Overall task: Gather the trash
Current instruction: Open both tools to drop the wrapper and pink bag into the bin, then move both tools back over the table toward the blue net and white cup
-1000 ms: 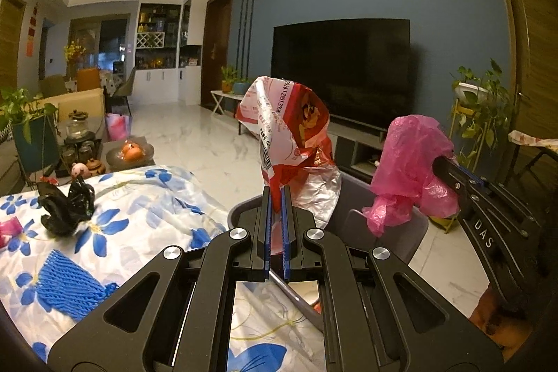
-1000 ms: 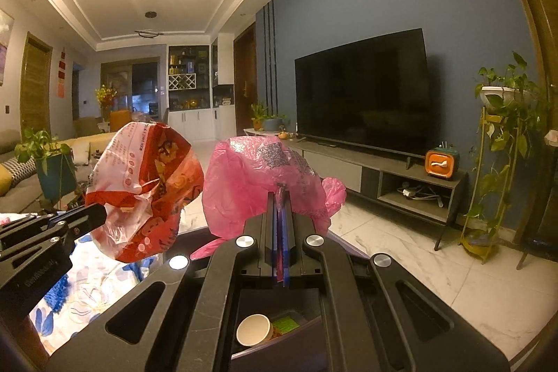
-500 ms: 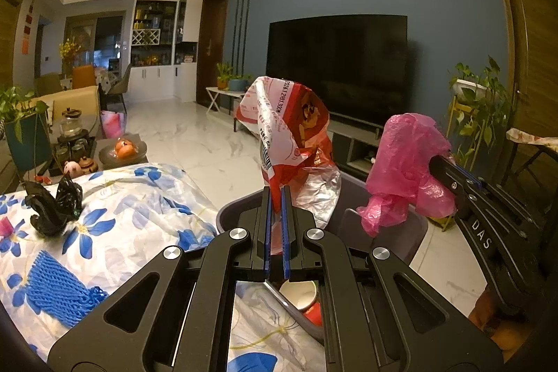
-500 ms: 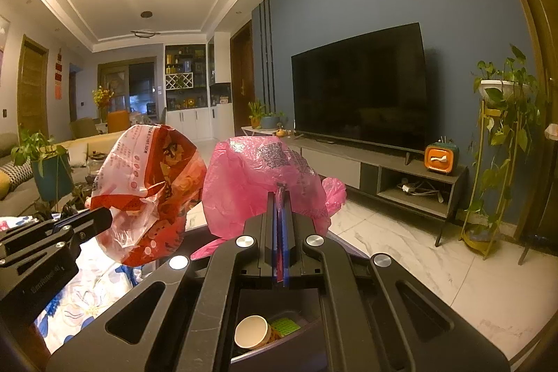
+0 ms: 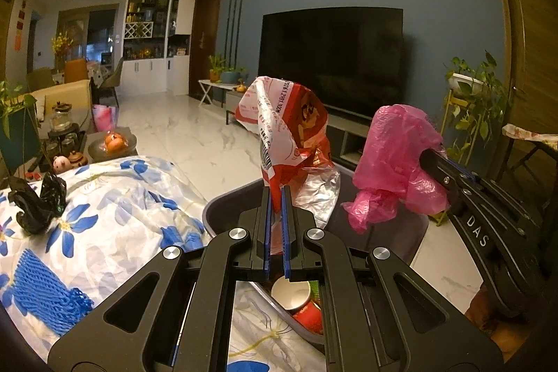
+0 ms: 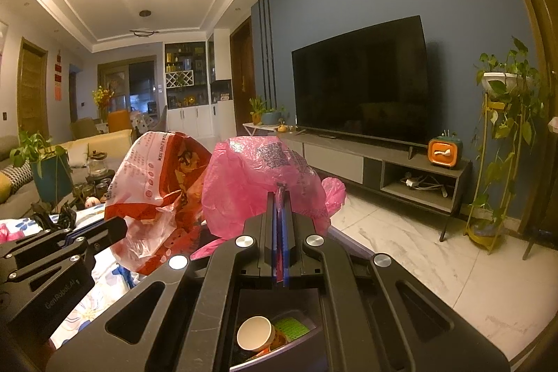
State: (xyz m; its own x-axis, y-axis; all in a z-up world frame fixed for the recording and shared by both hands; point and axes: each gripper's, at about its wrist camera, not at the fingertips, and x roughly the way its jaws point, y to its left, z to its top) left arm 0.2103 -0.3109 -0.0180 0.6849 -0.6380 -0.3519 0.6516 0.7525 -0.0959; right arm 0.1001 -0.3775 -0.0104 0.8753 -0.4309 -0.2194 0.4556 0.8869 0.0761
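My left gripper is shut on a crumpled red and white snack bag, held up over the grey trash bin. My right gripper is shut on a pink plastic bag, also above the bin. In the left wrist view the pink bag hangs at the right on the right gripper. In the right wrist view the snack bag sits at the left on the left gripper. A paper cup and a red cup lie inside the bin.
A table under a blue-flowered cloth lies to the left, with a blue foam net and a black figurine on it. A television on a low cabinet and a plant stand line the far wall. Marble floor spreads beyond the bin.
The left gripper has shifted further over the bin with the snack bag, so the cups inside have come into its view. The right gripper holds still with the pink bag.
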